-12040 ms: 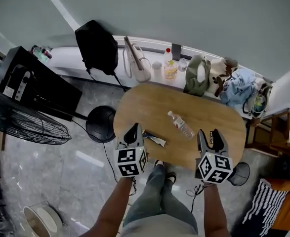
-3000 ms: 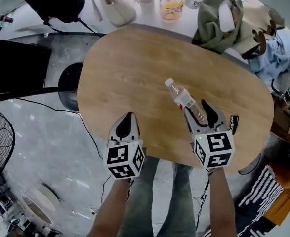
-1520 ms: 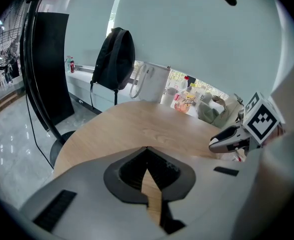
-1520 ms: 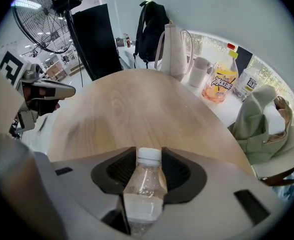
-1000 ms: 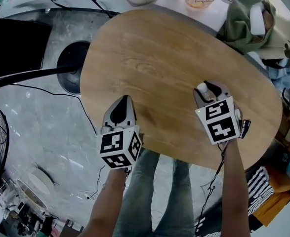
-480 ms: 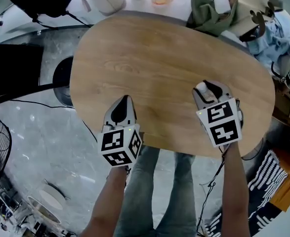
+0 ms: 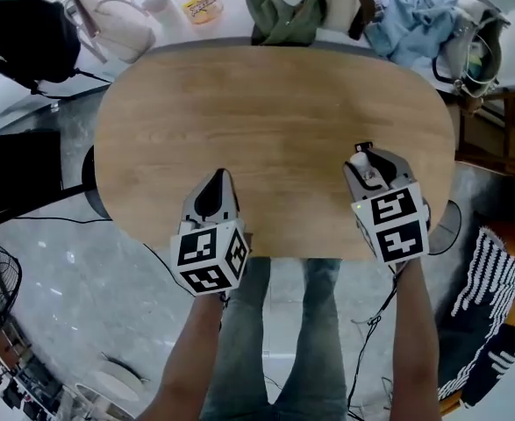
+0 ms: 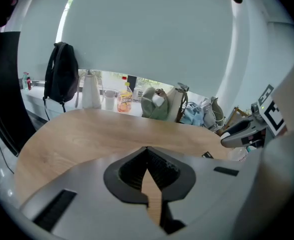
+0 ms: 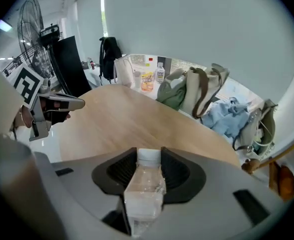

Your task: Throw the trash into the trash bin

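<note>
A clear plastic bottle (image 9: 144, 186) with a white cap (image 7: 359, 158) lies lengthwise between the jaws of my right gripper (image 9: 148, 160), which is shut on it. That gripper (image 7: 371, 161) hovers over the near right edge of the oval wooden table (image 7: 275, 103). My left gripper (image 7: 217, 179) hangs over the table's near left edge. Its jaws (image 8: 147, 151) are shut, tips together, with nothing visible between them. Each gripper shows in the other's view: the left gripper (image 9: 54, 106) and the right gripper (image 8: 244, 130).
Along the counter behind the table stand a white handbag (image 7: 108, 24), a yellow bottle (image 7: 200, 3), a green bag (image 7: 283, 7) and blue cloth (image 7: 406, 11). A black backpack (image 7: 20, 38) is at far left. A pale round container (image 7: 117, 382) sits on the floor, lower left.
Both grippers have drawn back from over the tabletop to its near edge and risen a little. The bottle stays in the right gripper. The head view has swung, showing more of the table's right end.
</note>
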Motion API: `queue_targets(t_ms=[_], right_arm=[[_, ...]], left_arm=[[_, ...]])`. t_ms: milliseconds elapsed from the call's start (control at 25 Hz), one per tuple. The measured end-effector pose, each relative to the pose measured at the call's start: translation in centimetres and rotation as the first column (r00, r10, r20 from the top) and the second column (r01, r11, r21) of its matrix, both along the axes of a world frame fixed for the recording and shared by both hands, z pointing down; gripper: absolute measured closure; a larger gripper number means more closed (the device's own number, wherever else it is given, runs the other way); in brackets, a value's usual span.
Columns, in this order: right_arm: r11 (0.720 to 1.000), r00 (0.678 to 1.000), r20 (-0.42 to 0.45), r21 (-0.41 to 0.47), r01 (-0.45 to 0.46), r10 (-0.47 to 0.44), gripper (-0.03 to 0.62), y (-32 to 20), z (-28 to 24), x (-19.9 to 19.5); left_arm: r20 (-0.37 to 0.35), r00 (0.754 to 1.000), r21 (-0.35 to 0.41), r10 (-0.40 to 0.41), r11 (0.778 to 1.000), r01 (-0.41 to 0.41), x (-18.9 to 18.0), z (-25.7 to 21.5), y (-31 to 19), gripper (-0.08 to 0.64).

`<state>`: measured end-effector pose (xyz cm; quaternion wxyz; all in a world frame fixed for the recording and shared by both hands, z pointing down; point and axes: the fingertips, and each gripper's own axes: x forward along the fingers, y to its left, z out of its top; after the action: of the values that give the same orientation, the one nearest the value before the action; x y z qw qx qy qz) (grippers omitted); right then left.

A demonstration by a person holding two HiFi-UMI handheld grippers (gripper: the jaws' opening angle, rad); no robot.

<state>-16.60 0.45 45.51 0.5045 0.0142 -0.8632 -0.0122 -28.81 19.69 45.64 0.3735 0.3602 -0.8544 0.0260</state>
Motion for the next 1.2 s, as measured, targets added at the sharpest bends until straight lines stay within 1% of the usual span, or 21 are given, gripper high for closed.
queue_targets(t_ms=[160, 320, 480, 640, 920, 1080, 1200], right_arm=[[0.996, 0.996, 0.024, 0.007, -0.083, 0.083, 0.437, -3.4, -1.0, 4.6], [0.985, 0.984, 0.043, 0.013, -0.172, 0.171, 0.437, -6.7, -1.7, 9.5], [0.967, 0.966, 0.054, 0.017, -0.256, 0.254, 0.437, -9.6, -2.0, 14.6], [0.942, 0.94, 0.064, 0.016, -0.336, 0.334, 0.437, -12.2, -2.4, 19.7], [0.883, 0.881, 0.085, 0.035, -0.469, 0.465, 0.437, -16.3, -2.5, 29.1], [0.832, 0.832, 0.083, 0.033, -0.553, 0.549, 0.437, -18.1, -2.2, 34.5], [0.796, 0.794, 0.094, 0.019, -0.605, 0.601, 0.437, -19.6, -1.9, 37.6]], left_arm=[[0.0, 0.997, 0.005, 0.08, 0.997, -0.08, 3.7, -0.7, -4.2, 0.549], [-0.001, 0.986, 0.012, 0.166, 0.986, -0.166, 7.5, -1.0, -8.5, 0.549], [0.0, 0.967, 0.012, 0.255, 0.967, -0.255, 11.3, -1.3, -12.5, 0.549], [0.003, 0.944, 0.013, 0.331, 0.944, -0.331, 15.5, -1.8, -16.3, 0.549], [-0.007, 0.893, 0.014, 0.45, 0.893, -0.45, 22.9, -1.4, -22.5, 0.549], [-0.013, 0.851, 0.017, 0.525, 0.851, -0.525, 27.4, -1.2, -25.6, 0.549], [-0.019, 0.822, 0.01, 0.569, 0.822, -0.569, 30.3, -0.6, -27.5, 0.549]])
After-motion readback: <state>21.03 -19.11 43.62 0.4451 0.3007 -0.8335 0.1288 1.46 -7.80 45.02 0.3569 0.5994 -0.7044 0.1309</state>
